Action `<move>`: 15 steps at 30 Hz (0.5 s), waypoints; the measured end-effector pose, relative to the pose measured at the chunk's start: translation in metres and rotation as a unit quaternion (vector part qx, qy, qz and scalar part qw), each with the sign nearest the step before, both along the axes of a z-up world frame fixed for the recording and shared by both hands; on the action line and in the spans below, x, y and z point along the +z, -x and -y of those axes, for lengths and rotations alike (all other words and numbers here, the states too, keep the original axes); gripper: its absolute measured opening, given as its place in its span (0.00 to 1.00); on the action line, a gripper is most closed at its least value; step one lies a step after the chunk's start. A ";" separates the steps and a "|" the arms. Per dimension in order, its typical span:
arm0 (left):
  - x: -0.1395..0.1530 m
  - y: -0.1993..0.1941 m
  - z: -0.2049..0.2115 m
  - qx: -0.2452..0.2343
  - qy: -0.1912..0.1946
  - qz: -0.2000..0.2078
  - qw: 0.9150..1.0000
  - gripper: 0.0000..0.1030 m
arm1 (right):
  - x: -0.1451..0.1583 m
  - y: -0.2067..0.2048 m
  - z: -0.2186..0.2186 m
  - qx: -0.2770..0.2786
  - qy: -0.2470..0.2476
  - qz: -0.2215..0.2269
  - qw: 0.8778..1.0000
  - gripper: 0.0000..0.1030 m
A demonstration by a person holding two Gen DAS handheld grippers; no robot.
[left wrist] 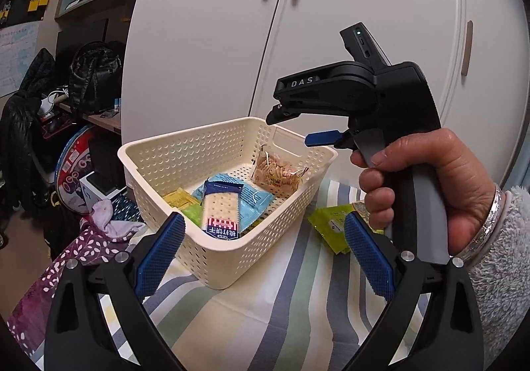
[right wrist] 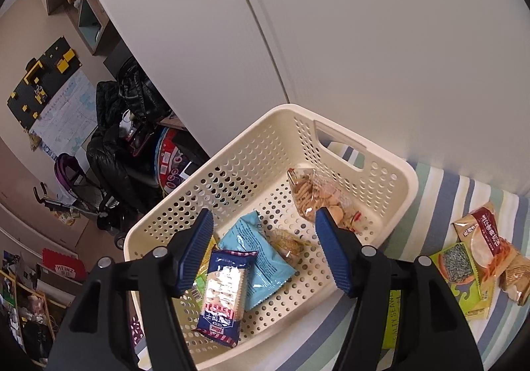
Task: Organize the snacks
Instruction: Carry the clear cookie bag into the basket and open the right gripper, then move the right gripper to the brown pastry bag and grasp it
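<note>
A cream perforated basket (left wrist: 185, 152) (right wrist: 394, 169) stands on a striped cloth (left wrist: 265, 311). Inside lie a soda cracker pack (left wrist: 220, 213) (right wrist: 225, 291), a light blue packet (left wrist: 253, 202) (right wrist: 261, 258), a clear bag of small crackers (left wrist: 278, 172) (right wrist: 314, 195), a small golden snack (right wrist: 289, 246) and yellow and green packets (left wrist: 179, 200). My right gripper (right wrist: 265, 250) (left wrist: 298, 129), held by a hand (left wrist: 440, 179), hovers open and empty over the basket. My left gripper (left wrist: 265, 255) is open and empty in front of the basket's near corner.
On the cloth right of the basket lie a green seaweed pack (right wrist: 458, 275) (left wrist: 331, 225) and a brown rice cracker pack (right wrist: 487, 238). White wardrobe doors (left wrist: 364, 23) rise just behind. Black jackets and a backpack (left wrist: 92, 73) clutter the left, with a floral cloth (left wrist: 59, 275) below.
</note>
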State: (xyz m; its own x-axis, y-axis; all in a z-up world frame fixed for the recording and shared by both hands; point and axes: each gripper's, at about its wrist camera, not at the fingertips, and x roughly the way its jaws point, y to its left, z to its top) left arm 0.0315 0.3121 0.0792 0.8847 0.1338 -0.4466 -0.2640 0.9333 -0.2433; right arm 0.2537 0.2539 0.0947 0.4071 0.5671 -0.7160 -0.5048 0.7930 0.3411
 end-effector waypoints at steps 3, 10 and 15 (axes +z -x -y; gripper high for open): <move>0.000 0.000 0.002 -0.005 -0.003 -0.001 1.000 0.95 | 0.000 -0.002 0.019 -0.017 -0.002 -0.001 1.000 0.62; -0.003 -0.004 0.008 -0.017 -0.010 -0.007 1.000 0.95 | -0.008 -0.004 0.064 -0.064 0.004 -0.006 0.998 0.62; -0.004 -0.006 0.012 -0.026 -0.016 -0.011 0.999 0.95 | -0.018 -0.003 0.104 -0.096 0.012 -0.012 0.995 0.63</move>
